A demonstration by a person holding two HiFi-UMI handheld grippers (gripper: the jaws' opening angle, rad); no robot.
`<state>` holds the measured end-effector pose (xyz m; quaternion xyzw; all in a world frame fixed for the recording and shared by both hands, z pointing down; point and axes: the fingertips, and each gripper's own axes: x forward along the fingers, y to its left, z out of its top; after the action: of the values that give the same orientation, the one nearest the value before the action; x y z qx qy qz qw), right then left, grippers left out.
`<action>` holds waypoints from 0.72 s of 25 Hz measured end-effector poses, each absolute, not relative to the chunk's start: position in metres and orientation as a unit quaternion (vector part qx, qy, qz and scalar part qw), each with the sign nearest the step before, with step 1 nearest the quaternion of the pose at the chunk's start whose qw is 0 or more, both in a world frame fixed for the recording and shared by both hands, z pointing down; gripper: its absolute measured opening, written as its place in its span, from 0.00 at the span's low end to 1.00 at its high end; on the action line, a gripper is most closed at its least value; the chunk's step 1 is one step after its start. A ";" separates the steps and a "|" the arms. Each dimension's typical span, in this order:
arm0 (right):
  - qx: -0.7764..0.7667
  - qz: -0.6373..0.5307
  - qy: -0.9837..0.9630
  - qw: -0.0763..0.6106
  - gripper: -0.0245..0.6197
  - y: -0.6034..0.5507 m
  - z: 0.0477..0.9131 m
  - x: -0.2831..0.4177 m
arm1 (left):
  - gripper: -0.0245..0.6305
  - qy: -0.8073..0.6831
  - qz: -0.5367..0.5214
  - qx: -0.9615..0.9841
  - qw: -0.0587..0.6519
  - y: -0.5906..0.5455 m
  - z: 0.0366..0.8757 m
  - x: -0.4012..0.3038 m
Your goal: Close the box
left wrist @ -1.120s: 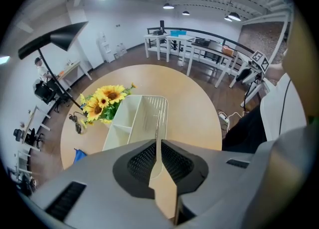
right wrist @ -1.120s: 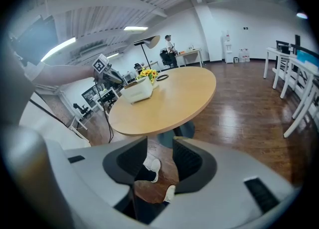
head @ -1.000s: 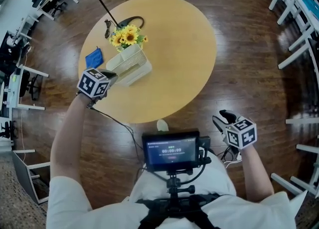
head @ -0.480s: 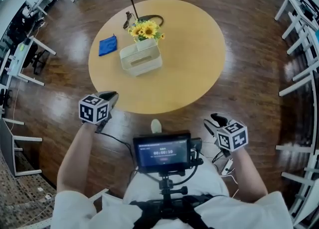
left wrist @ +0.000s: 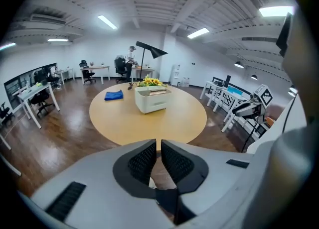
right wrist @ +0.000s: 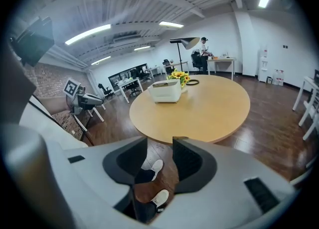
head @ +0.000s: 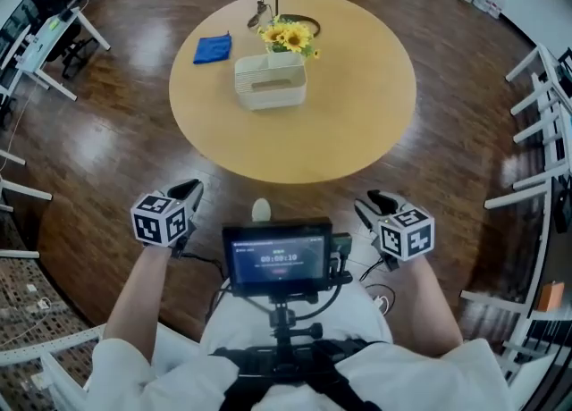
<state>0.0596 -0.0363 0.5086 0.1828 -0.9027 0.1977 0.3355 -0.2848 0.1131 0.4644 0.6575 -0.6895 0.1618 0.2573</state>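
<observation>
The white rectangular plastic box (head: 270,83) stood toward the far side of the round wooden tabletop (head: 357,105), just beside a bunch of yellow sunflowers (head: 290,37) and near a folded blue cloth (head: 213,47). Both grippers hung well short of the tabletop's near edge. The left gripper (head: 188,193) was clenched on nothing, and the right gripper (head: 366,202) was released and empty. The box looked light, stiff and smooth, so it would likely slide if pushed. Its thin lid seemed best taken at the free edge while the body was steadied. From there the box was too small to tell whether the lid sat flush, and any hinge or catch was hidden.
</observation>
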 end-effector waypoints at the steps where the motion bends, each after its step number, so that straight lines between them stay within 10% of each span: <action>1: 0.182 0.193 -0.904 0.336 0.30 -0.037 0.506 0.058 | 0.09 -0.696 0.156 0.651 0.260 0.121 0.466 -0.284; 18: 0.179 0.171 -0.903 0.351 0.29 -0.044 0.491 0.069 | 0.09 -0.727 0.100 0.613 0.293 0.165 0.495 -0.246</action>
<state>0.0692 -0.0441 0.4906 0.1788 -0.9031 0.1706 0.3512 -0.2459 0.1651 0.4950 0.6125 -0.7272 0.0997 0.2933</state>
